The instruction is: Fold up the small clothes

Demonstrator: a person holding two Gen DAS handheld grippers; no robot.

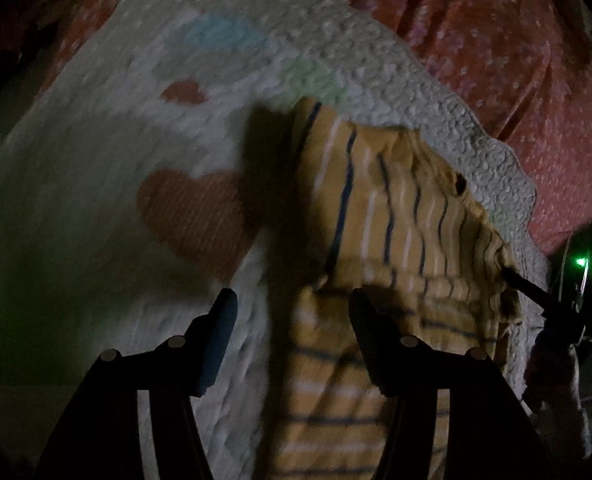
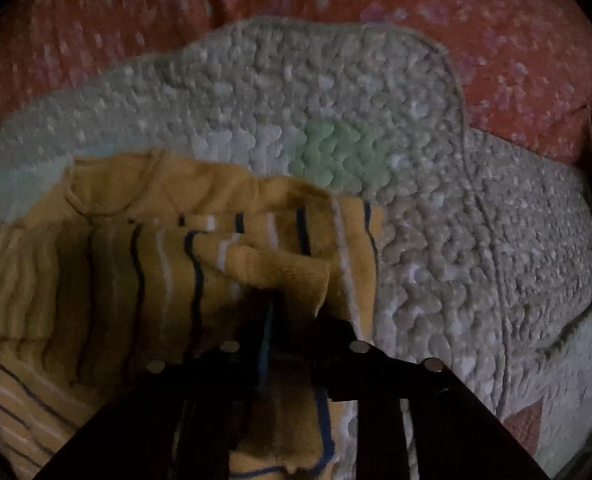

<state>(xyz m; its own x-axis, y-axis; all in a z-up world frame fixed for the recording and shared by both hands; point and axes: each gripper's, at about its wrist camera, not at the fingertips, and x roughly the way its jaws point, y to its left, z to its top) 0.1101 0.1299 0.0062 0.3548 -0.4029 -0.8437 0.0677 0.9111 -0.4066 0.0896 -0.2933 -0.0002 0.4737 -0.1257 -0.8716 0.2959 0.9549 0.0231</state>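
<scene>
Grippers at work: our right gripper (image 2: 296, 320) pinches the yellow striped knit garment (image 2: 156, 264); our left gripper (image 1: 292, 320), half-open and empty, straddles its left edge.

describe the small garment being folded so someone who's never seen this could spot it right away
A white bumpy blanket with pastel patches covers a coral flowered sheet. On it lies the small garment, the only mustard-yellow piece, crossed by thin navy and white stripes.

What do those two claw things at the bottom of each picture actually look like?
The left gripper has two black angular fingers with blue pads on their inner faces and round silver discs along the linkage. The right gripper looks the same: black bars, silver discs, a sliver of blue pad. No sleeves or cables show clearly.
</scene>
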